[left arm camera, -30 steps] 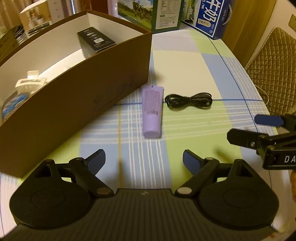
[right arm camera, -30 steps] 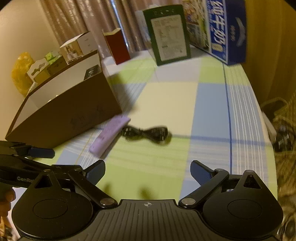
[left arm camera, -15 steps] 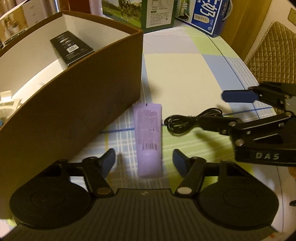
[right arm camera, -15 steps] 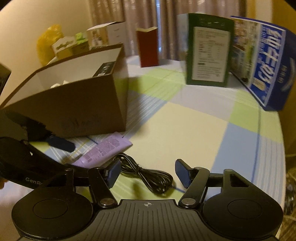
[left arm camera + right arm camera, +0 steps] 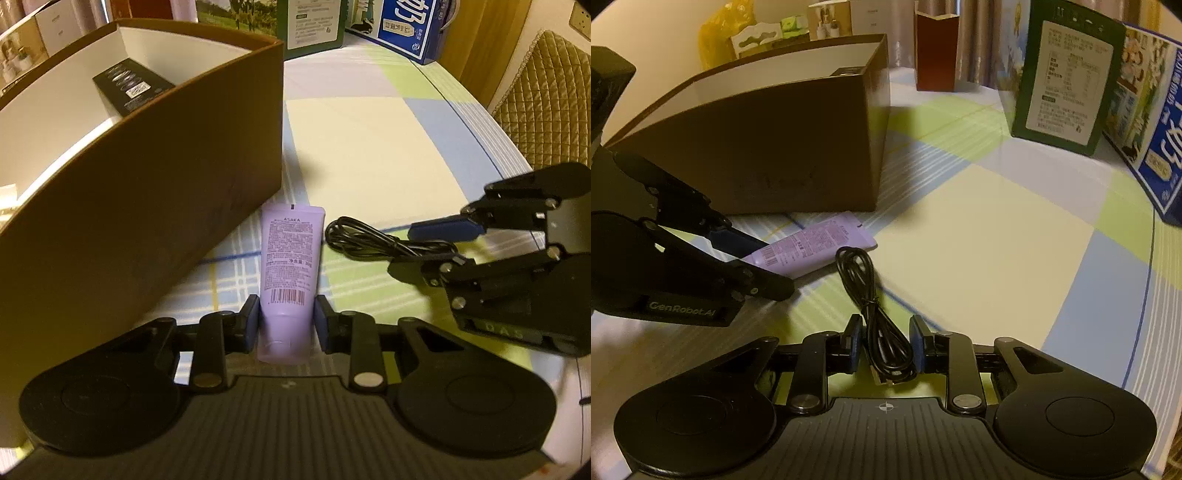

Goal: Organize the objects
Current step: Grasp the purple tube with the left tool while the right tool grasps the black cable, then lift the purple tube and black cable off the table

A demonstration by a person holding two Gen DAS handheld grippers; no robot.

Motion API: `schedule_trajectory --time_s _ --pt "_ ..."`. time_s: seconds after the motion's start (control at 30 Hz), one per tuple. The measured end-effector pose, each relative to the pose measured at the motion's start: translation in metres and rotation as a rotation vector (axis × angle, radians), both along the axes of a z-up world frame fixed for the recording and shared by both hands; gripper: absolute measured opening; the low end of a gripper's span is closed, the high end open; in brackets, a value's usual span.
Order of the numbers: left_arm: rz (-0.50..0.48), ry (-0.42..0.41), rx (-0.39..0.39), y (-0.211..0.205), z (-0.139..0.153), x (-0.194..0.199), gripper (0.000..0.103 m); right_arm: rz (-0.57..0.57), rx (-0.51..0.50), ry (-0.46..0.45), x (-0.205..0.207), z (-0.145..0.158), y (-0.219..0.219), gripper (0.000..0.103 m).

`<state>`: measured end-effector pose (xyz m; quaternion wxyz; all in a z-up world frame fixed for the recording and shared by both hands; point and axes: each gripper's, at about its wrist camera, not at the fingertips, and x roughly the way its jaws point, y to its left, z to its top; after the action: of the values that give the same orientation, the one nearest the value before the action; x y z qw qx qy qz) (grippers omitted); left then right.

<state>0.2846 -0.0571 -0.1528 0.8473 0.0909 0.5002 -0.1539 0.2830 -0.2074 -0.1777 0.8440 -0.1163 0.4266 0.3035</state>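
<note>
Two items remain on the checked tablecloth: the left gripper pinches the purple tube; the right gripper brackets, perhaps grips, the black cable. A black carton already sits in the brown box.

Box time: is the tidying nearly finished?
Partly. The brown box already holds a black packet. The left gripper is shut on the purple tube, the right gripper on the black cable. Both lie on the table, not yet boxed.
</note>
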Motion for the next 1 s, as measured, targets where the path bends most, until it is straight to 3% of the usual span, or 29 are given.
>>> schedule_trajectory --time_s 0.53,1.0 --pt "0.123 0.05 0.002 0.049 0.007 -0.079 0.026 -0.256 0.128 0.155 -0.079 0.013 -0.007 0.022" --pt "0.253 0.067 -0.017 0.074 0.013 -0.169 0.026 -0.194 0.134 0.182 -0.154 0.014 0.001 0.022"
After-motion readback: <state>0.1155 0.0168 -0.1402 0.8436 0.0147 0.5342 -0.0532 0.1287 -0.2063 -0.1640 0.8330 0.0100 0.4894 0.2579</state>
